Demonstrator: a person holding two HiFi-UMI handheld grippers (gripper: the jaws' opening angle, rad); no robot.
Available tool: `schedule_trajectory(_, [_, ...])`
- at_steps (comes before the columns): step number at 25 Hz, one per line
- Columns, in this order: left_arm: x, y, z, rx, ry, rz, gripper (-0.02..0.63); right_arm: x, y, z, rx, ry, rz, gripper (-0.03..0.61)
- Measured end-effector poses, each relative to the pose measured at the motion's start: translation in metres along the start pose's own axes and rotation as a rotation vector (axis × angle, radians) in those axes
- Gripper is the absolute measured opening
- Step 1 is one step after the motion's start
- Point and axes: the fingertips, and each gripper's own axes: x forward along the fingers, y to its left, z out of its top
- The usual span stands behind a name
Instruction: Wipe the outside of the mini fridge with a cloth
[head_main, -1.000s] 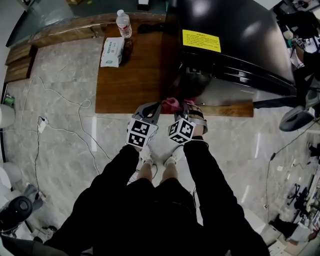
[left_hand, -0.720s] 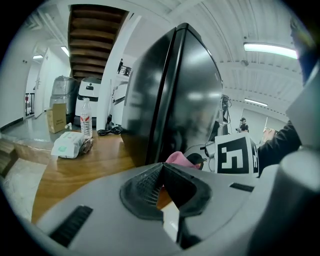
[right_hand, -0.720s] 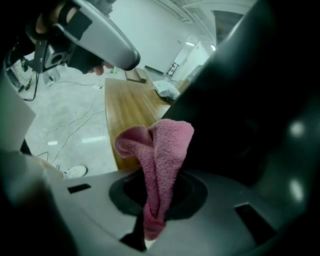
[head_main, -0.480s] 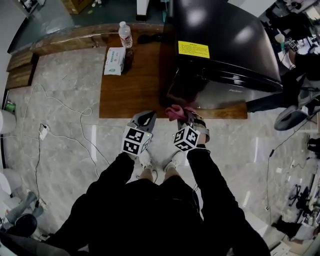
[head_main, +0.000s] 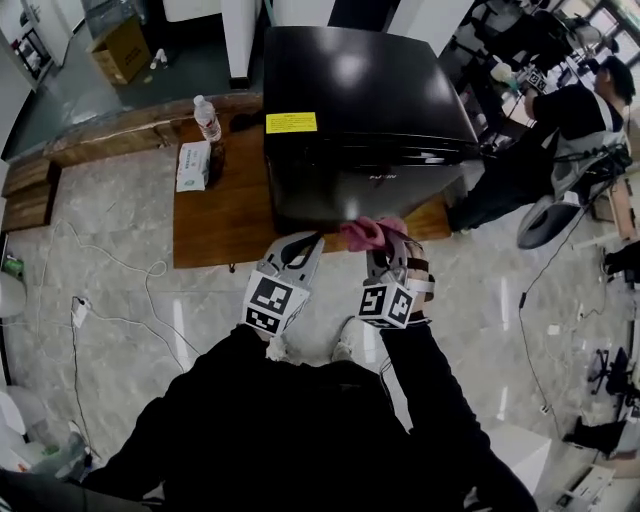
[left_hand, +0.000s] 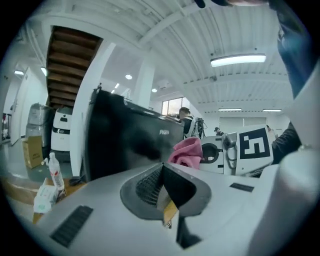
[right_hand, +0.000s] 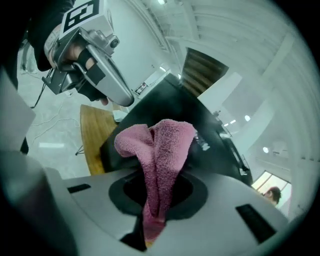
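The right tongs (right_hand: 155, 220) pinch a pink cloth (right_hand: 162, 145) whose lower end vanishes between the jaws. Its bunched top sits at the front of the black fridge (head_main: 350, 110); whether they touch is unclear. The left tongs (left_hand: 167, 200) are pressed together on nothing, just beside the right. The fridge hides much of the wooden worktop (head_main: 215, 215), which also bears a bottle (head_main: 207, 118) and a tissue pack (head_main: 192, 165). Cables (head_main: 110, 270) trail over the marble floor (head_main: 100, 330).
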Motion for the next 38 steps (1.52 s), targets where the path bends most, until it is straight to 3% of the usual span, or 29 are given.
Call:
schedule_trajectory(5, [0.056, -0.048, 0.068, 0.05, -0.105, -0.007, 0.006, -0.019, -0.105, -0.027, -0.048, -0.07, -0.173, 0.057])
schedule_trajectory(8, [0.084, -0.072, 0.087, 0.069, -0.134, 0.003, 0.006, -0.023, -0.154, -0.038, -0.066, -0.131, -0.264, 0.058])
schedule_trajectory(14, [0.125, -0.098, 0.088, 0.063, -0.126, 0.062, 0.006, -0.004, -0.19, -0.059, -0.108, -0.201, -0.292, 0.058])
schedule_trajectory(20, [0.146, -0.102, 0.086, 0.062, -0.133, 0.152, 0.006, 0.008, -0.176, -0.073, -0.121, -0.285, -0.247, 0.058])
schedule_trajectory(25, [0.161, -0.091, 0.064, 0.047, -0.116, 0.222, 0.006, 0.024, -0.153, -0.089, -0.122, -0.325, -0.196, 0.057])
schedule_trajectory(38, [0.189, -0.071, -0.06, -0.068, 0.008, 0.288, 0.006, 0.091, -0.03, -0.171, -0.155, -0.238, 0.048, 0.057])
